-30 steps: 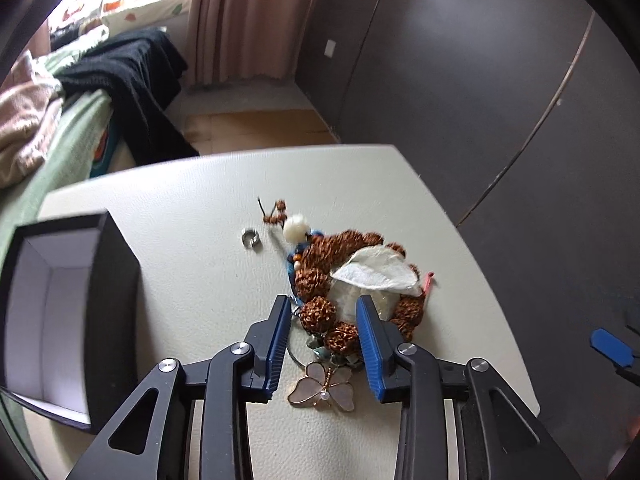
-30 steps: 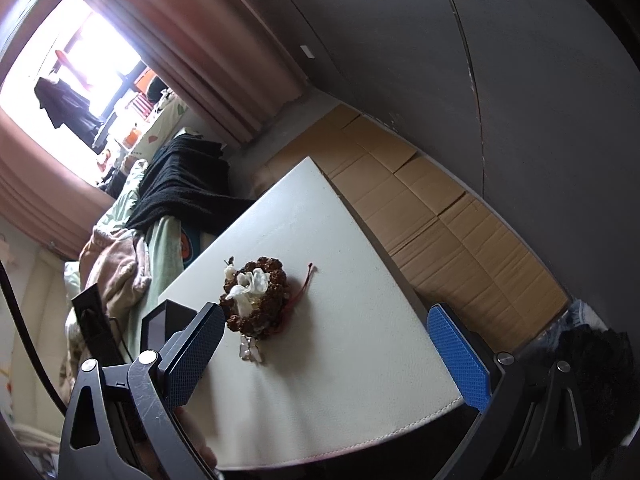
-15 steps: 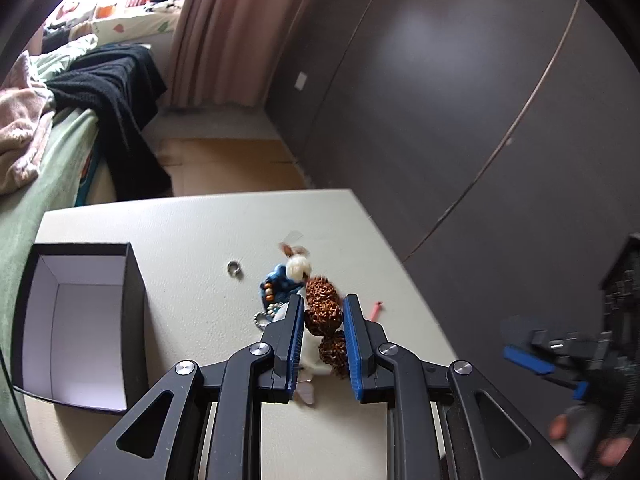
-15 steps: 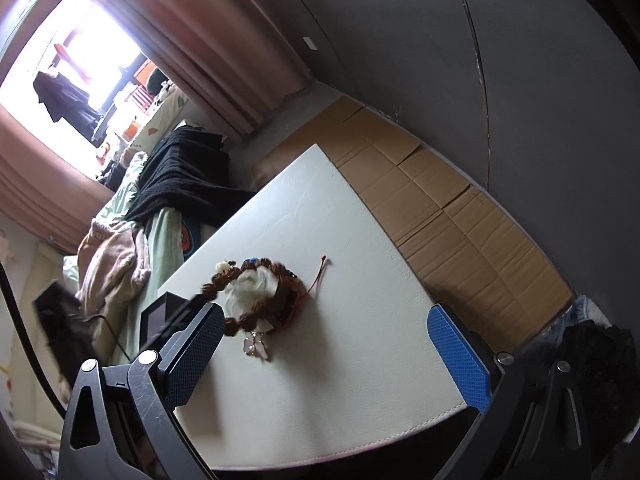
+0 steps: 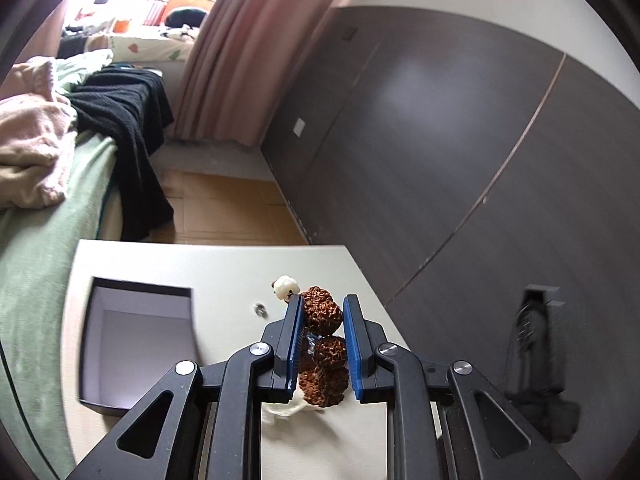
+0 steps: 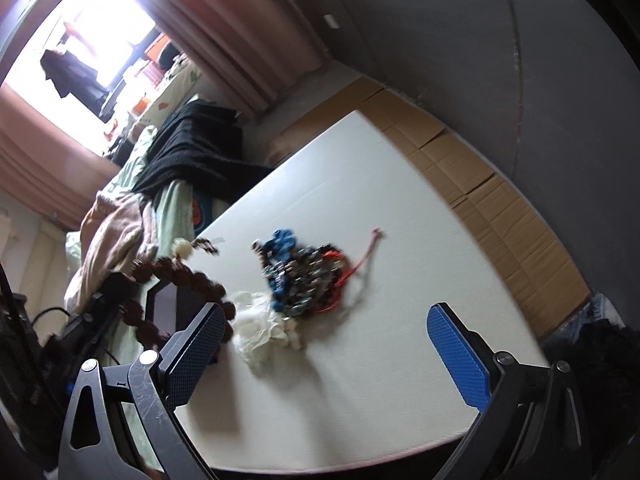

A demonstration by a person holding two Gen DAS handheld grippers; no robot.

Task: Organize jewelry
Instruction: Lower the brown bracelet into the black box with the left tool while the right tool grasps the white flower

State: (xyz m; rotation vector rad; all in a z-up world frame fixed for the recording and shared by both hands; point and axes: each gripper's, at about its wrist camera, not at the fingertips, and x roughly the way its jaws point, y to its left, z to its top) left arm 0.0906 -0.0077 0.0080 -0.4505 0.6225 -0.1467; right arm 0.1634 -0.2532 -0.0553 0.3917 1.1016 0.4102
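Bracelet point(image 5: 322, 314) clamped in your left gripper point(image 5: 322, 344); right gripper point(image 6: 332, 344) gapes empty. Dangling beads could snag the box point(image 5: 136, 344) rim, lower left.

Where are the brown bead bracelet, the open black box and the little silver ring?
brown bead bracelet point(image 5: 321, 311): left wrist view, on the top bead between the blue pads.
open black box point(image 5: 136, 346): left wrist view, on its pale inner floor.
silver ring point(image 5: 261, 309): left wrist view, on the ring's band, on the table.
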